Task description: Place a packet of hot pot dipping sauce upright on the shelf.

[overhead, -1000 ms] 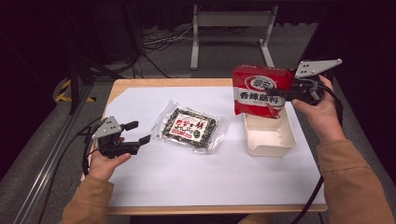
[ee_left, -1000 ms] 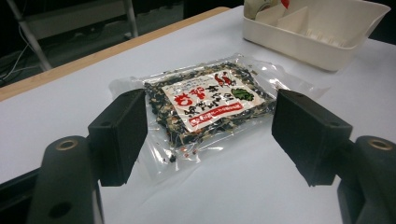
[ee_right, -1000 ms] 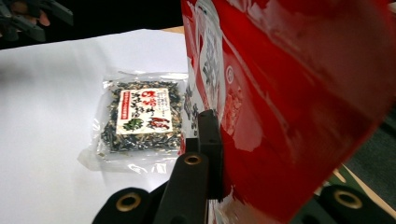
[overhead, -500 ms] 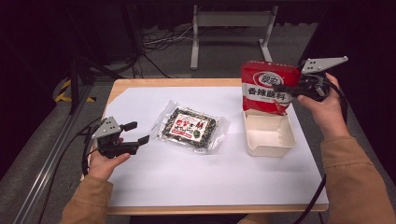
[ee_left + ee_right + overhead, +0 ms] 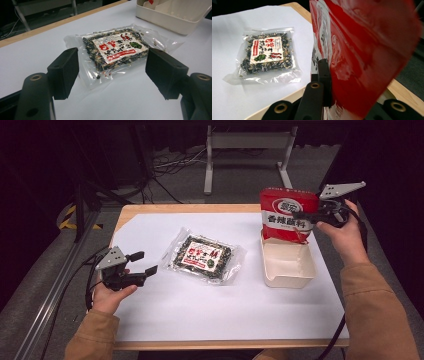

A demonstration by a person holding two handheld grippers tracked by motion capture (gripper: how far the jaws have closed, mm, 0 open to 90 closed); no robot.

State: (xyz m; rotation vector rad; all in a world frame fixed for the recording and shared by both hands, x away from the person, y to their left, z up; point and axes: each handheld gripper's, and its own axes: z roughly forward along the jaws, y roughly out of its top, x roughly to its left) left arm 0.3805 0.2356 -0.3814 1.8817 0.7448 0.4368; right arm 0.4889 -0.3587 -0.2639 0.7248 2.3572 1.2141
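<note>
Two tongs are in my hands, one on each side of the table [image 5: 165,320]. My right tongs [image 5: 311,215] are clamped shut on the right edge of a red pouch [image 5: 287,215], held upright in the air over the far end of a cream tub [image 5: 287,265]; its bottom edge hangs at about the tub's far rim. The pouch's long axis runs up and down, its printed face turned toward me and its top edge up. In the right gripper view the red film [image 5: 367,55] is glossy and creased where the black jaws pinch it, so I judge it light, soft and slippery, likely to swing or slide from a one-sided hold. A pinch on the flat sealed edge, as now, seems the safest place to grip.

My left tongs [image 5: 142,265] rest low at the left of the table, jaws wide apart and holding nothing. In the left gripper view they point at a clear packet [image 5: 116,50] of dark dried flakes lying flat on the white sheet, well apart from the jaws. That packet lies between my left tongs and the tub.
</note>
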